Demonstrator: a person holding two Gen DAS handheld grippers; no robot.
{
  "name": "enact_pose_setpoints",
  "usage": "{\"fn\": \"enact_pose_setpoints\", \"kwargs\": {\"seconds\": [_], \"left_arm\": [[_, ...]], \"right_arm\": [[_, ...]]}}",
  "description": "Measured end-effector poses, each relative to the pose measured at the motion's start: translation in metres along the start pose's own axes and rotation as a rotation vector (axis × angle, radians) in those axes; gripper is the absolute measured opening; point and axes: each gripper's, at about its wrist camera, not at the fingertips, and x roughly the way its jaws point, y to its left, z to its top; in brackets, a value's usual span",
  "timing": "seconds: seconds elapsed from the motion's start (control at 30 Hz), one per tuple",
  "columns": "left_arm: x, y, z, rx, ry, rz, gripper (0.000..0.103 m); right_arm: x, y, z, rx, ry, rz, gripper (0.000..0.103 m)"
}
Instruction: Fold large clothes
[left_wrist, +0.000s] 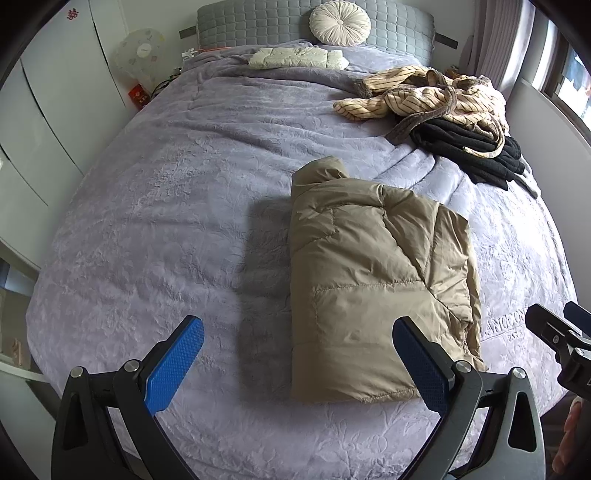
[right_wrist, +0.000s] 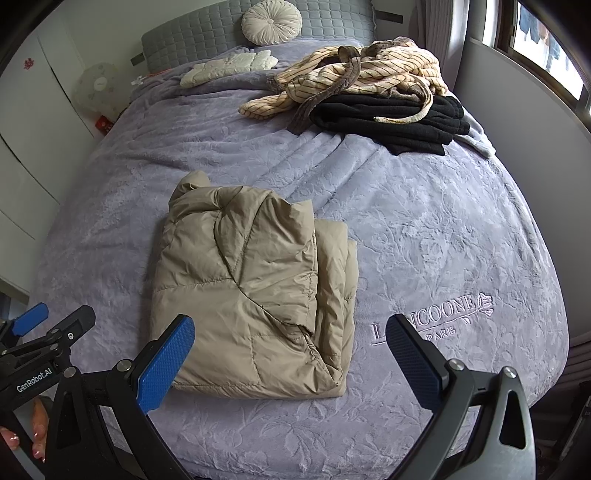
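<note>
I have both claws hanging over the near end of the bed (left_wrist: 129, 229), and neither one is gripping anything. My left claw (left_wrist: 297, 363) is spread wide, its blue pads clear of the fabric, with the right-hand finger overlapping the near corner of the tan puffer jacket (left_wrist: 369, 280) in that view; I cannot tell whether it touches. My right claw (right_wrist: 290, 360) is likewise spread wide, its left-hand finger in front of the jacket's near left corner.

The tan puffer jacket is folded into a compact rectangle and lies flat on the lavender bedspread (right_wrist: 424, 240), roughly in the middle of the near half. Its layers are stacked, and a narrower folded edge shows along its right side. Just right of the jacket, embroidered lettering (right_wrist: 428, 319) is stitched into the bedspread.

Beyond the jacket, toward the far right of the bed, a cream striped garment (right_wrist: 354, 79) lies in a loose heap, partly on top of a black garment (right_wrist: 391, 118). Further beyond the jacket, near the grey quilted headboard (left_wrist: 258, 26), sits a white folded item (left_wrist: 295, 58), and a round cream cushion (left_wrist: 340, 22) leans against the headboard. Left of the headboard stands a fan (left_wrist: 142, 55).
</note>
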Motion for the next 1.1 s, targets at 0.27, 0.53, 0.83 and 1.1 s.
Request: {"fn": "enact_pose_setpoints", "kwargs": {"seconds": [0.27,0.53,0.83,1.1], "left_arm": [[-0.0001,0.0006,-0.0001,0.000,0.001,0.000,0.102],[-0.0007,0.0000,-0.0010,-0.002,0.002,0.001,0.102],[0.0000,0.0004,-0.0015,-0.005,0.004,0.004,0.102],[-0.0008,0.0019,-0.0025,0.004,-0.019,0.005,0.102]], "right_arm": [[-0.0001,0.0019,-0.0016,0.002,0.001,0.000,0.103],[0.0002,0.0011,-0.0009,-0.002,0.001,0.001,0.103],[0.0003,0.0012,-0.0009,0.000,0.001,0.000,0.103],[0.0017,0.0033,-0.0038,0.004,0.007,0.005,0.103]]}}
